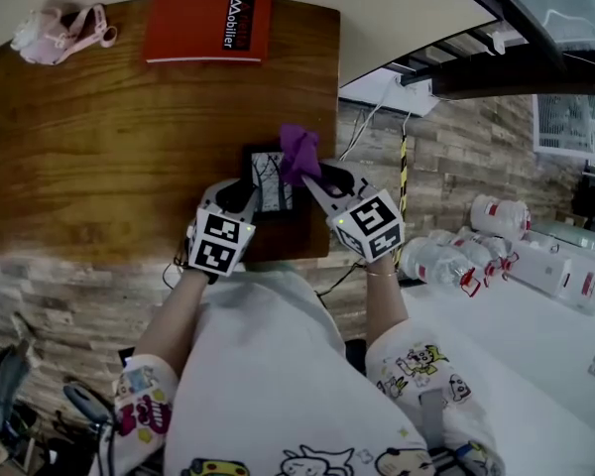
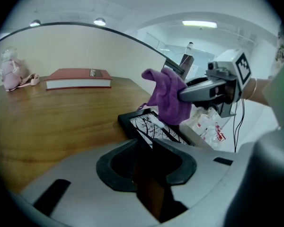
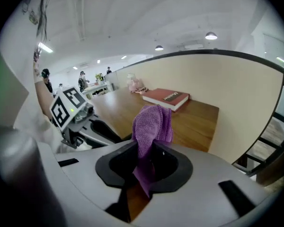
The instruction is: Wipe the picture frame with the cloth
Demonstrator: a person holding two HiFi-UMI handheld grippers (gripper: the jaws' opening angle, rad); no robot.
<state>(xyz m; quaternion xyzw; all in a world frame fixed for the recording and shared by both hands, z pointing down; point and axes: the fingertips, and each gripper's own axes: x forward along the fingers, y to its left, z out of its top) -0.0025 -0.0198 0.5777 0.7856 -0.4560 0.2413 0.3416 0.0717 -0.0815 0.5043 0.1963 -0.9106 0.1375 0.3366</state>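
Note:
A small black picture frame (image 1: pixel 269 181) with a tree print lies near the front right corner of the wooden table (image 1: pixel 99 167). My left gripper (image 1: pixel 246 198) is shut on the frame's near edge, and the frame (image 2: pixel 154 129) runs out from between its jaws. My right gripper (image 1: pixel 312 175) is shut on a purple cloth (image 1: pixel 299 152). The cloth (image 2: pixel 168 96) hangs bunched from the jaws over the frame's far right part; whether it touches the frame I cannot tell. In the right gripper view the cloth (image 3: pixel 151 126) stands up from the jaws, with the left gripper (image 3: pixel 92 129) to the left.
A red book (image 1: pixel 208 26) lies at the table's far edge and a pink soft object (image 1: pixel 55 30) at the far left corner. The table's right edge is just beyond the frame. Plastic bottles (image 1: pixel 446 261) lie on a white surface at the right.

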